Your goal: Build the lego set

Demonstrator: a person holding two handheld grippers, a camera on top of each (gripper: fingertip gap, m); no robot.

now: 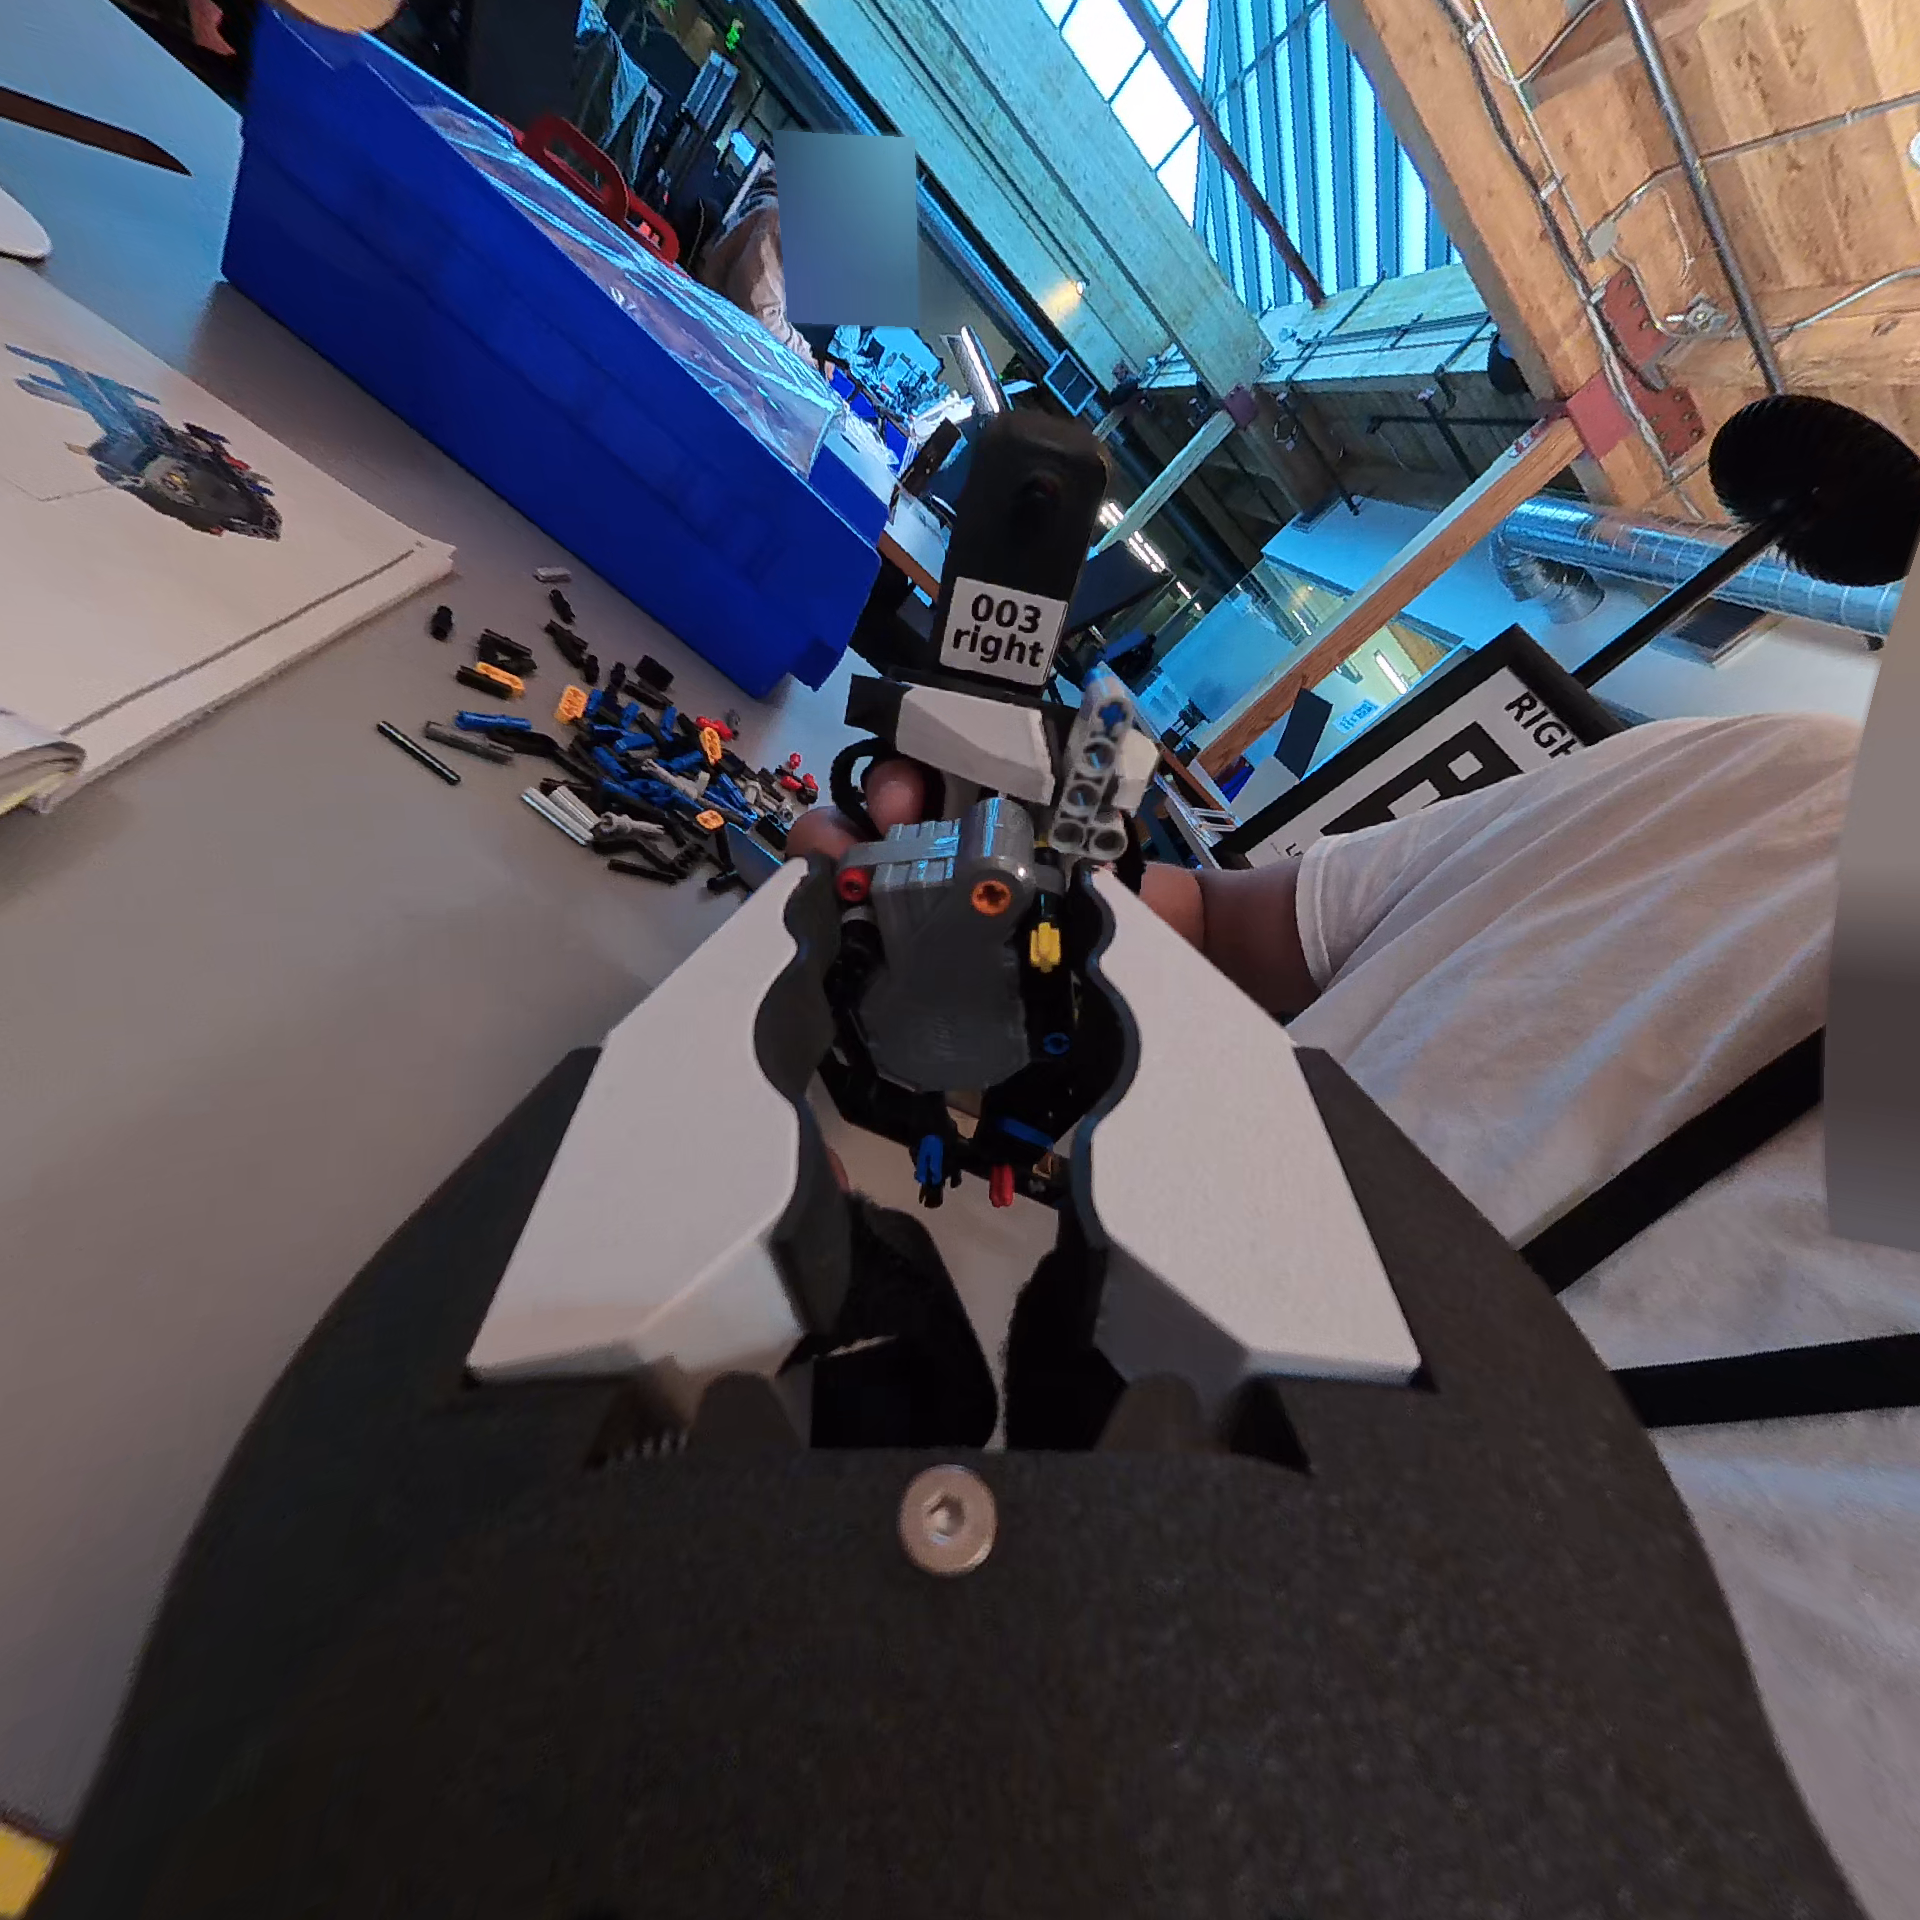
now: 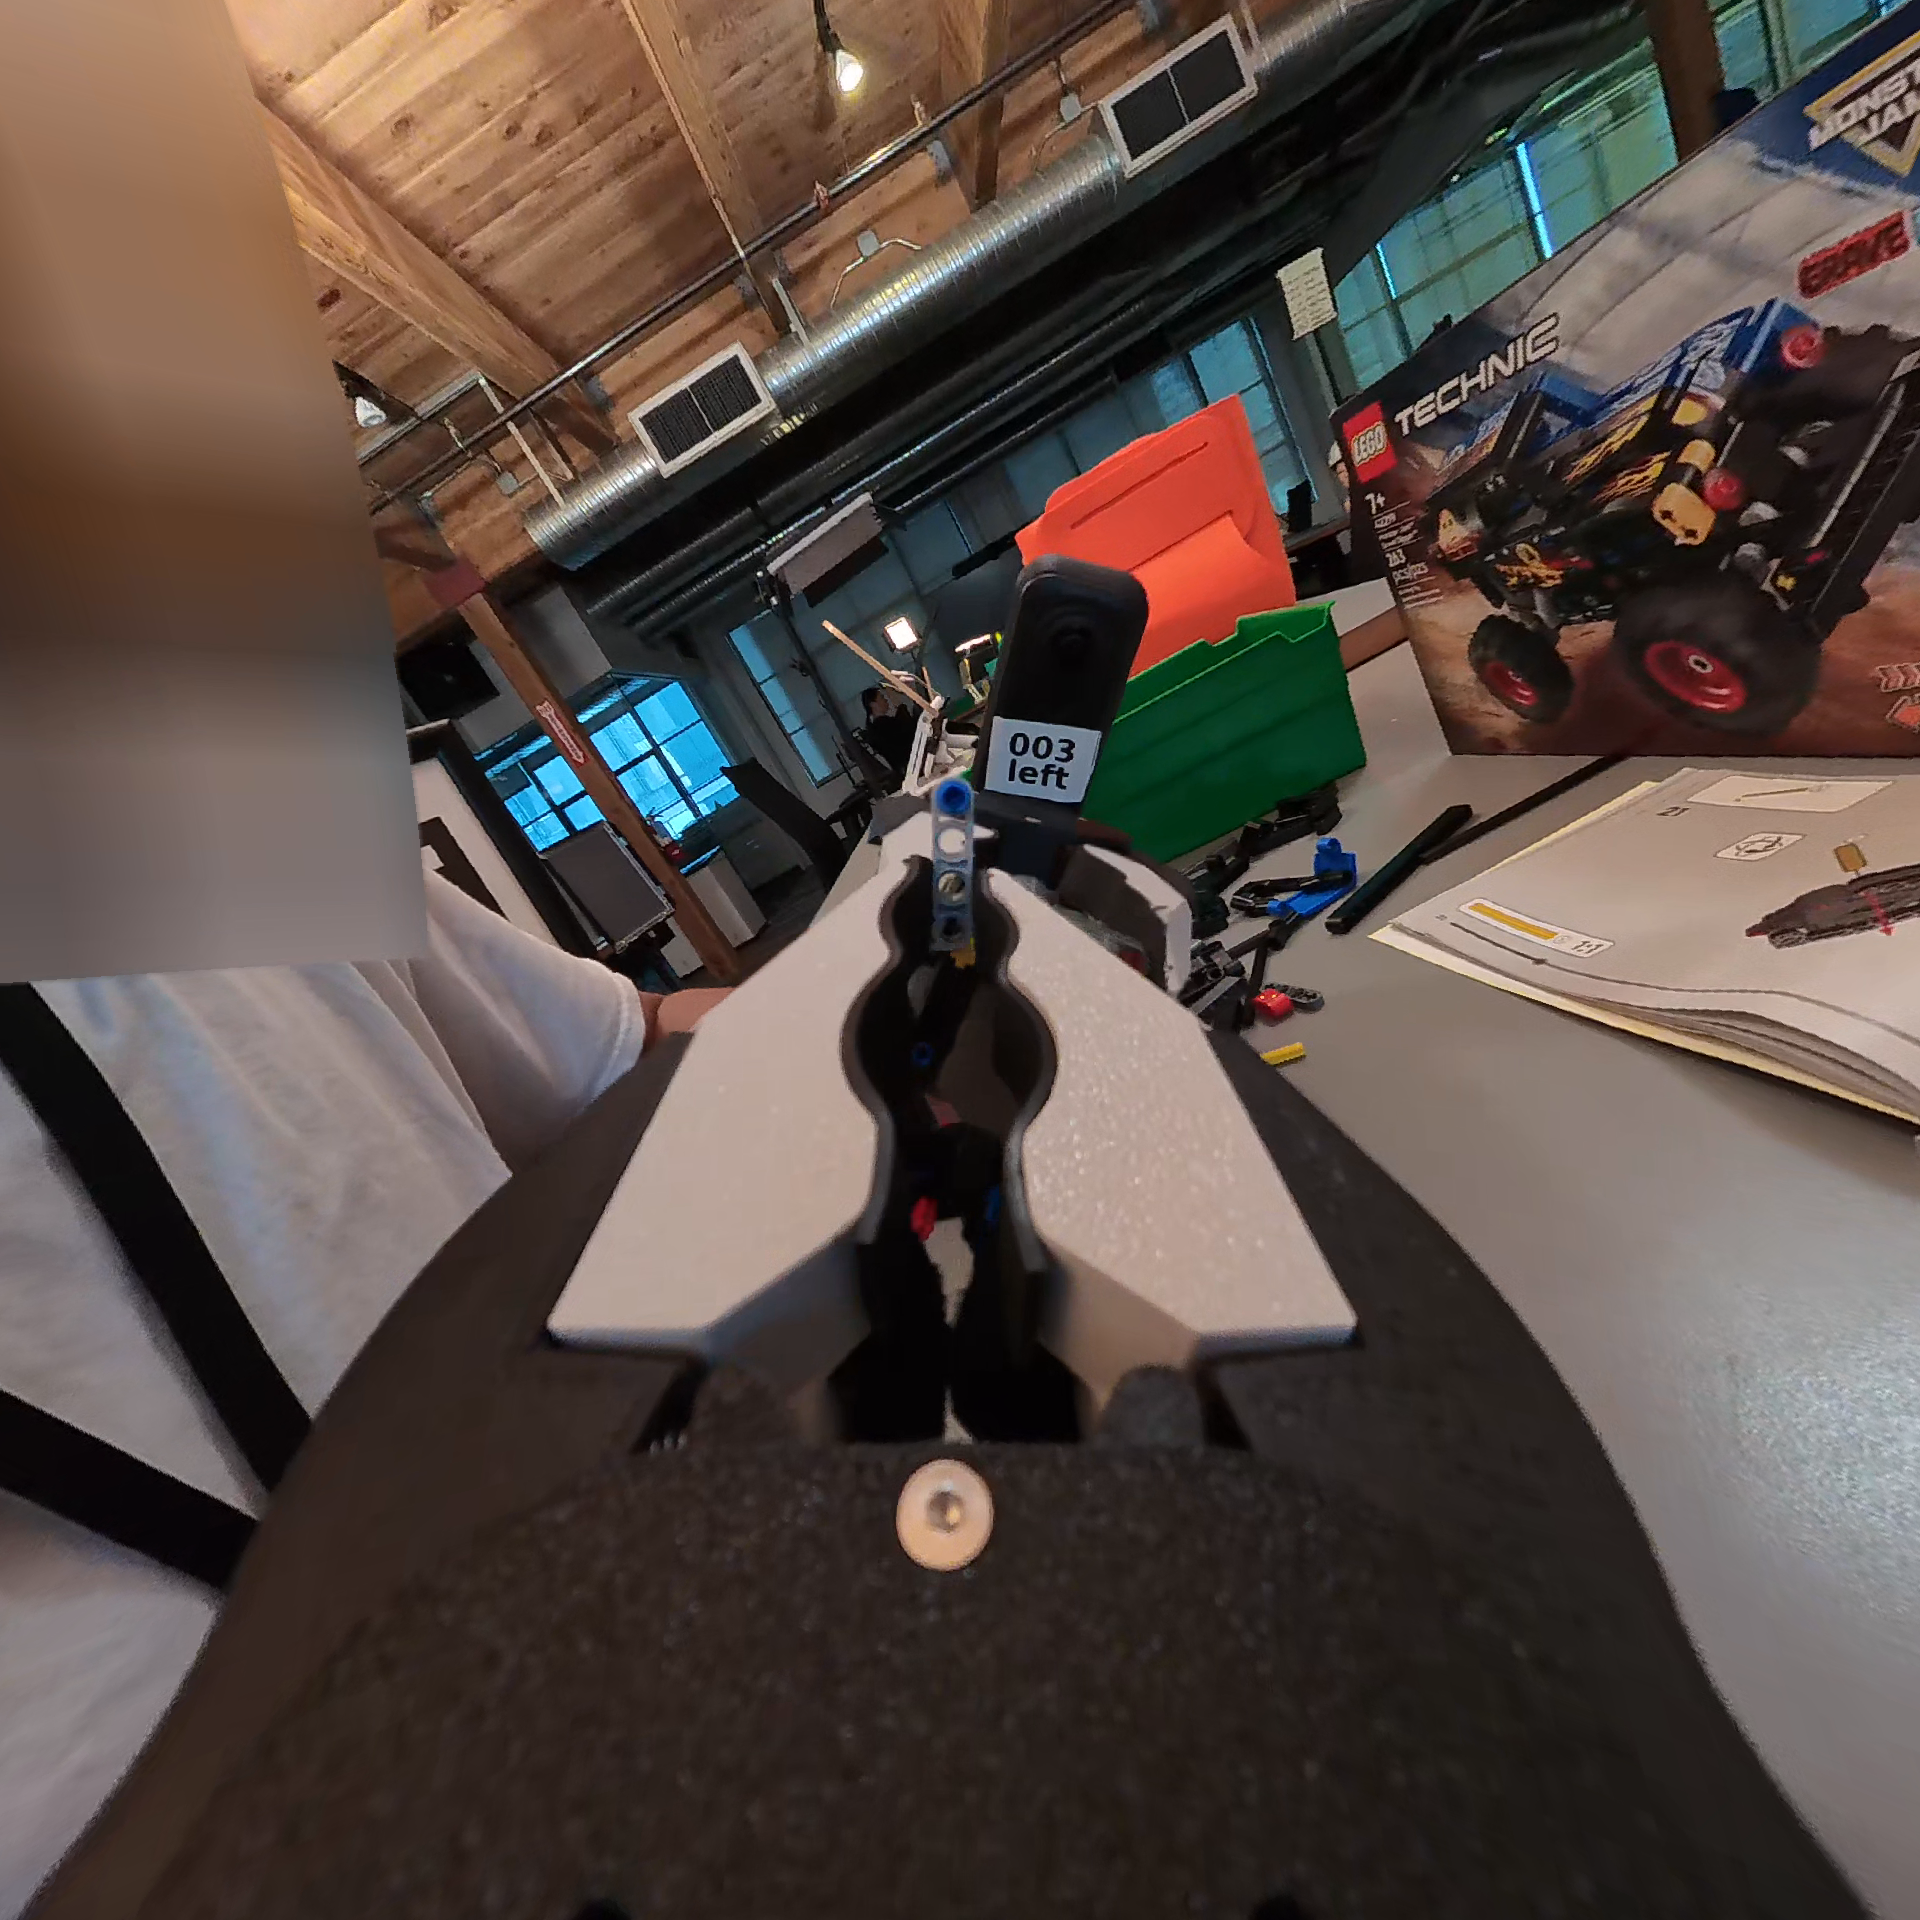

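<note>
My left gripper (image 1: 951,883) is shut on a partly built lego assembly (image 1: 945,977). The assembly is a dark grey block with an orange pin, a red pin and a yellow piece on a black frame, held up off the table. My right gripper (image 2: 951,873) faces it and is shut on a light grey beam (image 2: 951,868) with a blue pin on top. In the left wrist view this beam (image 1: 1091,779) sits at the assembly's upper right edge, between the right gripper's white fingers (image 1: 977,743). Whether beam and assembly are joined is hidden.
A pile of loose black, blue and orange parts (image 1: 644,738) lies on the grey table beside a blue bin (image 1: 520,343) and an open instruction booklet (image 1: 177,582). The right wrist view shows the set's box (image 2: 1662,499), a green bin (image 2: 1236,717), the booklet (image 2: 1714,935) and loose parts (image 2: 1278,904). Only a small space, under 4 cm, lies between the two pairs of fingers.
</note>
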